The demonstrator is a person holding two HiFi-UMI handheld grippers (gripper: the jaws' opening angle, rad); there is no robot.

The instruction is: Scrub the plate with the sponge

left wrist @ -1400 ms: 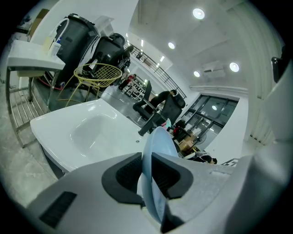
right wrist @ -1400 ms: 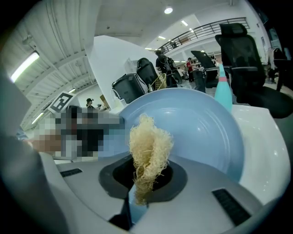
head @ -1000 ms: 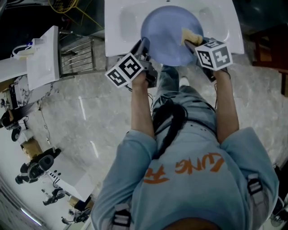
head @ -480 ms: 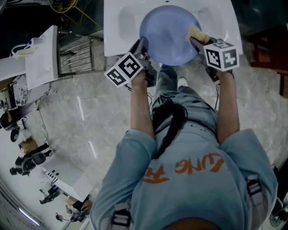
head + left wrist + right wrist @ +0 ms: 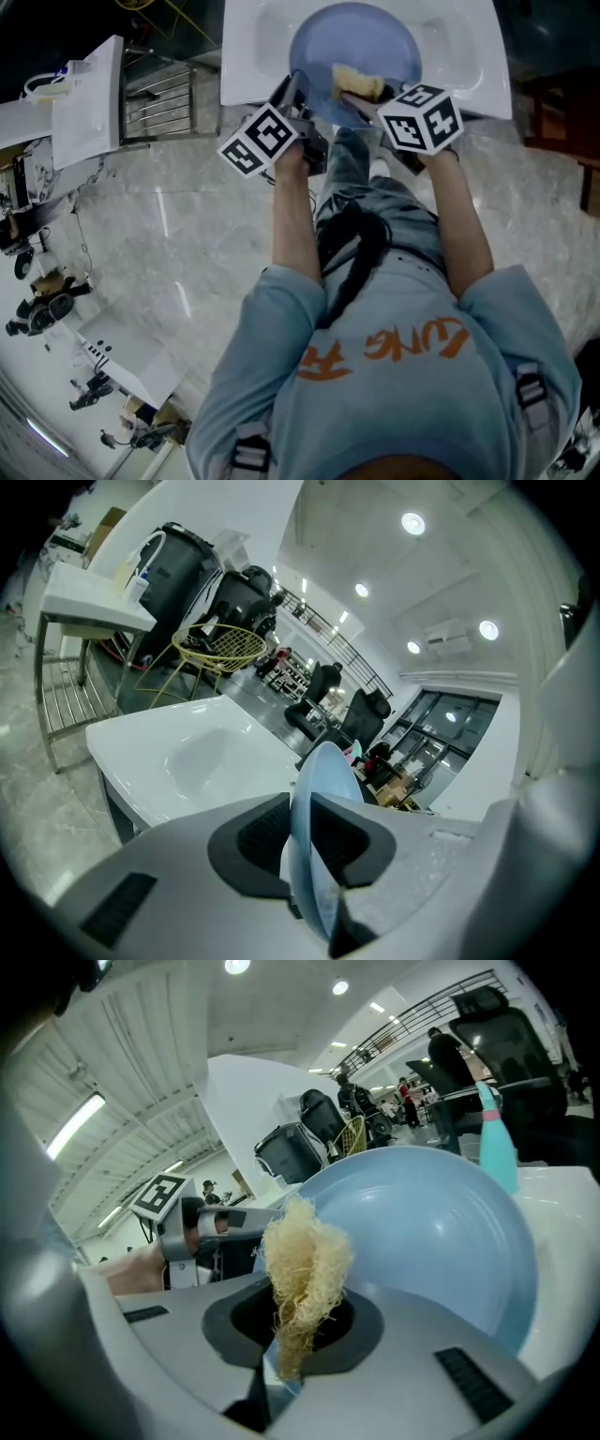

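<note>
A light blue plate (image 5: 361, 42) is held over the white sink (image 5: 246, 56) in the head view. My left gripper (image 5: 294, 94) is shut on the plate's near left rim; in the left gripper view the plate (image 5: 323, 780) stands edge-on between the dark pads of the left gripper (image 5: 302, 834). My right gripper (image 5: 364, 94) is shut on a pale yellow fibrous sponge (image 5: 354, 82), which lies against the plate's near face. In the right gripper view the sponge (image 5: 302, 1274) sticks up from the right gripper (image 5: 302, 1326) in front of the plate (image 5: 441, 1232).
A metal rack (image 5: 159, 98) and a white table (image 5: 89, 117) stand left of the sink. A teal bottle (image 5: 495, 1143) stands behind the plate. A yellow wire basket (image 5: 220, 644) lies beyond the sink basin (image 5: 192, 752). Marble floor lies below.
My right gripper has carried the sponge left, from the plate's right rim to its near middle. The left gripper and plate have stayed almost still.
</note>
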